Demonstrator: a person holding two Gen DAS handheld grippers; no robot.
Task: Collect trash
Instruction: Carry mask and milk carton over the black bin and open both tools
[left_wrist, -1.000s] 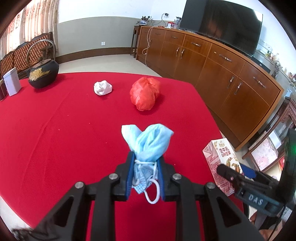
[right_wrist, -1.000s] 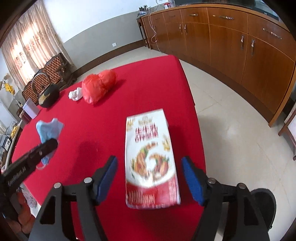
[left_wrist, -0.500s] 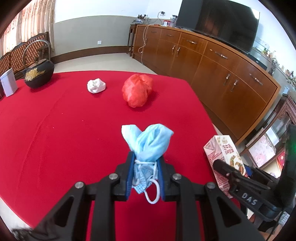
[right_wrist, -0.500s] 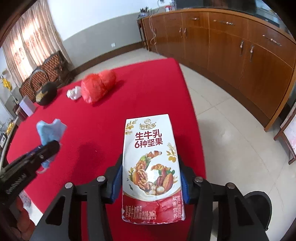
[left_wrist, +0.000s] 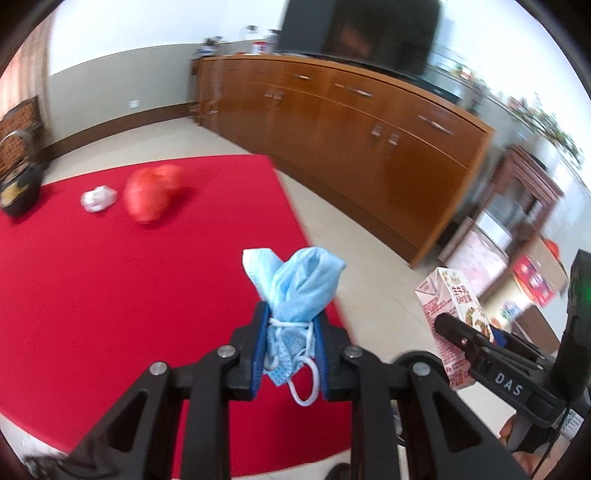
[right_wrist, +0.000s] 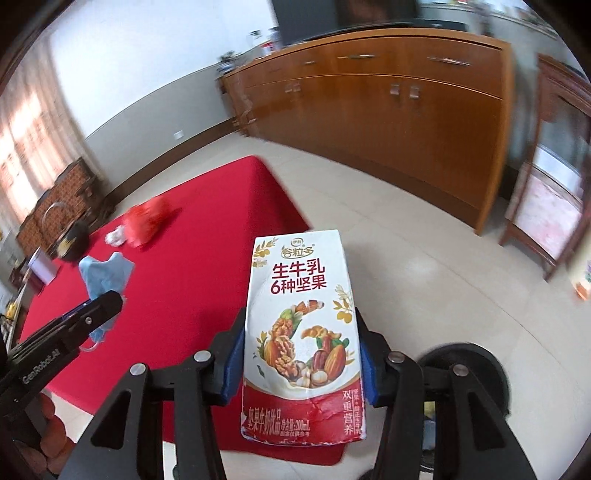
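Note:
My left gripper (left_wrist: 291, 350) is shut on a crumpled blue face mask (left_wrist: 301, 288), whose white ear loop hangs below the pads. It hangs over the right edge of the red tablecloth (left_wrist: 110, 295). My right gripper (right_wrist: 301, 350) is shut on a white and red milk carton (right_wrist: 301, 332), held up past the table's corner above the tiled floor. The carton (left_wrist: 452, 325) also shows in the left wrist view, and the mask (right_wrist: 105, 273) in the right wrist view. A red plastic bag (left_wrist: 151, 195) and a white paper wad (left_wrist: 98, 197) lie at the table's far side.
A black iron kettle (left_wrist: 18, 188) sits at the table's far left. A long wooden sideboard (left_wrist: 351, 125) runs along the wall, with a dark television (left_wrist: 354, 33) on it. A black round bin (right_wrist: 469, 365) shows on the floor behind the right gripper.
The right gripper's jaws closed on the milk carton and lifted it off the table. Both grippers swung right, off the table edge toward the floor, the left still holding the mask.

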